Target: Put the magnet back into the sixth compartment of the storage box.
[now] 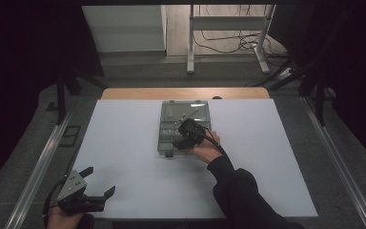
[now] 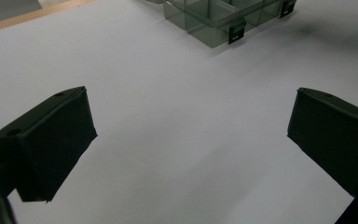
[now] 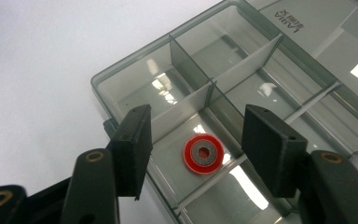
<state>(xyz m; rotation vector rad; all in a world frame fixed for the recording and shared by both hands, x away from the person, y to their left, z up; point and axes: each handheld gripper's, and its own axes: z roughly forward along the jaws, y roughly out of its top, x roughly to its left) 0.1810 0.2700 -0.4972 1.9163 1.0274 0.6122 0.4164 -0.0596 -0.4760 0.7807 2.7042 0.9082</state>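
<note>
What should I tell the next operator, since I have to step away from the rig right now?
Right gripper: open, hanging over the clear compartment box; nothing between the pads.
Left gripper: open, holding nothing, at the near left corner of the white table, away from the box.
Red ring: lying flat in a compartment near the box's edge, directly below the right jaws.
Done: ring appears placed.
Left: probably lift the right gripper clear; the lid is still open.
</note>
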